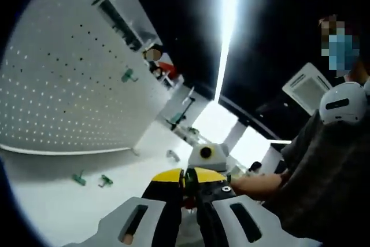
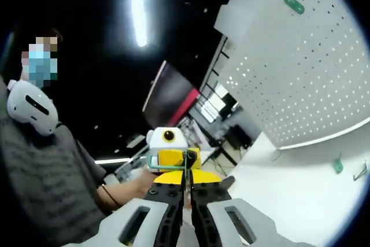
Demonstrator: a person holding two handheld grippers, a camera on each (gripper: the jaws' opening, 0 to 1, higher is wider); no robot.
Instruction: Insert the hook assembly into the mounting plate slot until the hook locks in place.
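Observation:
The white perforated mounting plate (image 1: 69, 85) stands upright behind the table, also seen in the right gripper view (image 2: 295, 79). A small green hook (image 1: 128, 75) hangs on it, and another green piece (image 2: 293, 4) sits high on it. The two grippers face each other in the air, away from the plate. A green wire hook assembly (image 2: 167, 160) lies between them. My right gripper (image 2: 186, 184) is shut on one end of it. My left gripper (image 1: 189, 179) is shut, with a sliver of green between its yellow tips. The hook's shape is mostly hidden.
Two loose green hooks (image 1: 79, 179) (image 1: 104, 181) lie on the white table (image 1: 52, 206) near the plate's foot, also seen as green hooks (image 2: 338, 166) in the right gripper view. A person in a dark shirt (image 1: 324, 172) stands close beside the grippers. Shelving stands further back.

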